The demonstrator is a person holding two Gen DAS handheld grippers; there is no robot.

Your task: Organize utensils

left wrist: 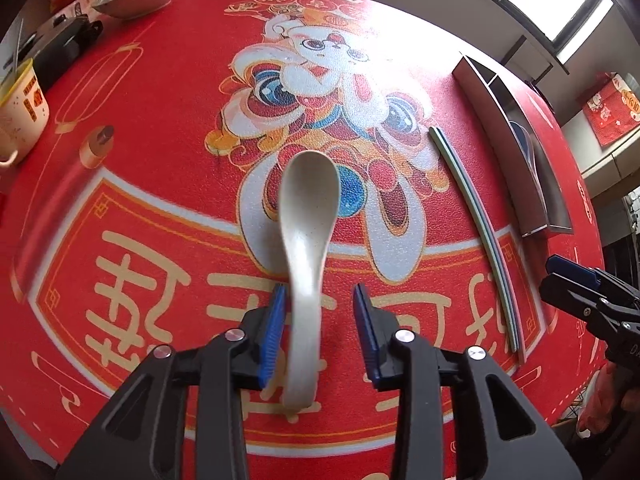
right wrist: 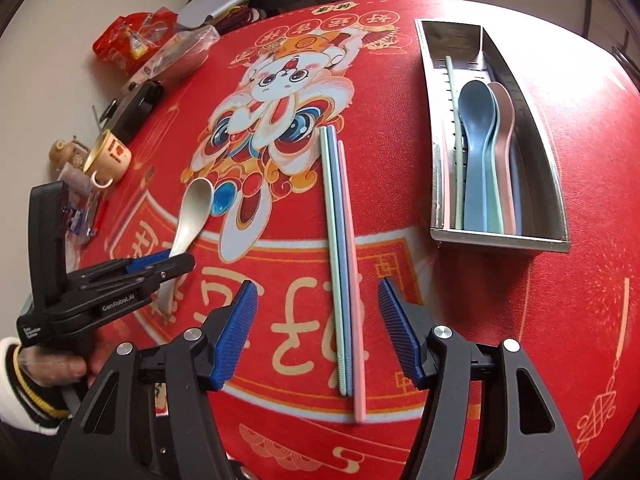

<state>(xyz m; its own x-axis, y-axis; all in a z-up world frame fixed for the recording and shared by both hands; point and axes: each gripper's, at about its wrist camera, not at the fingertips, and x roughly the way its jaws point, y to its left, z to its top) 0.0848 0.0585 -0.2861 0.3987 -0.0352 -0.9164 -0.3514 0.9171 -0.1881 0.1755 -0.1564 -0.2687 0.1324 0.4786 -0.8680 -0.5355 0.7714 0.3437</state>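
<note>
Low centre of the left view: left tool [left wrist: 319, 334] with pads apart, straddling the handle of the white spoon [left wrist: 306, 248]; one pad near or touching the handle, the other clear of it, so not clamped. Bowl of the spoon up the frame over the rabbit print. Risk, as a judgement: closing off-centre likely to twist the curved handle, flip the bowl or let the spoon skid on the red mat [left wrist: 160, 208]; a grip this close to the handle end likely to let the bowl droop in a lift.

Low centre of the right view: right tool [right wrist: 318, 332] also spread, holding nothing, hovering over the near ends of the chopsticks [right wrist: 340, 264], three lying side by side, tips uneven. Risk: pinching all at once could scissor them or leave one behind.

Far right of that view: steel tray [right wrist: 496, 238], already crowded with a blue spoon [right wrist: 476, 128], pink and green ones beneath, and a green chopstick along its left side. Little free room inside; thin raised walls apt to catch anything brought in low.

Middle of the table open for crossing. Upper left cluttered: cup [right wrist: 114, 156], bags, black gear near the edge.
</note>
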